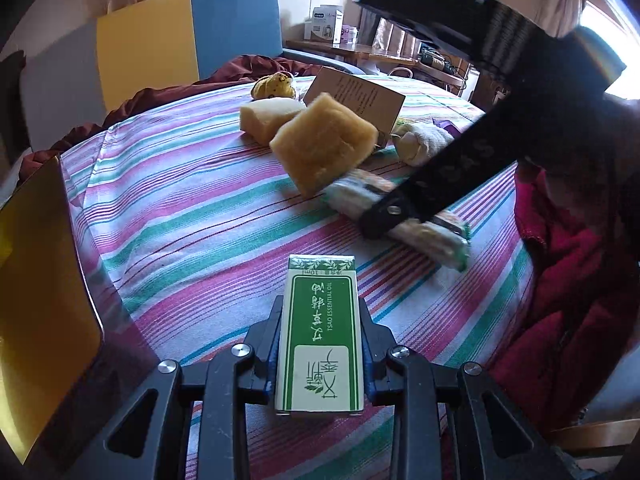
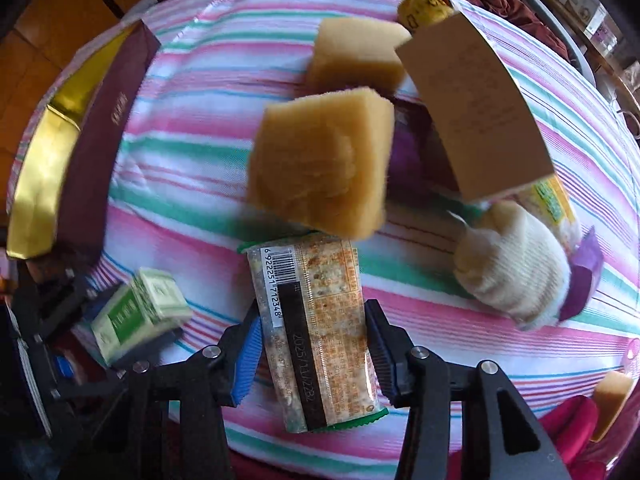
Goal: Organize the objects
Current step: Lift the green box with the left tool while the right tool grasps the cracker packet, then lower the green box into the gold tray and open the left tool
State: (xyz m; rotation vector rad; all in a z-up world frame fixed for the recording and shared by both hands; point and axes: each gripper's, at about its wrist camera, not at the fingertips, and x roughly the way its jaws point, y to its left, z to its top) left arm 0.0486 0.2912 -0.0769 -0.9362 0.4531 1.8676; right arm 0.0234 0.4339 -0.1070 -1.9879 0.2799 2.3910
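Left wrist view: left gripper (image 1: 320, 344) clamped on a green-and-white carton (image 1: 320, 336), smooth printed cardboard, held lengthwise between the fingers, probably so it carries steadily above the striped cloth (image 1: 192, 216) on the table. Right wrist view: right gripper (image 2: 312, 340), fingers pressed against both long edges of a crinkly plastic snack packet (image 2: 316, 328), flat and rectangular, barcode up, apparently just above the cloth. Just beyond the packet, a porous yellow sponge block (image 2: 324, 164), blurred, another sponge (image 2: 356, 56) behind it. A brown card box (image 2: 476, 112) leaning among them, a knitted white glove (image 2: 516, 268) to the right. Gold-lined box (image 2: 52, 160) at the left edge, likely the destination for both held items.
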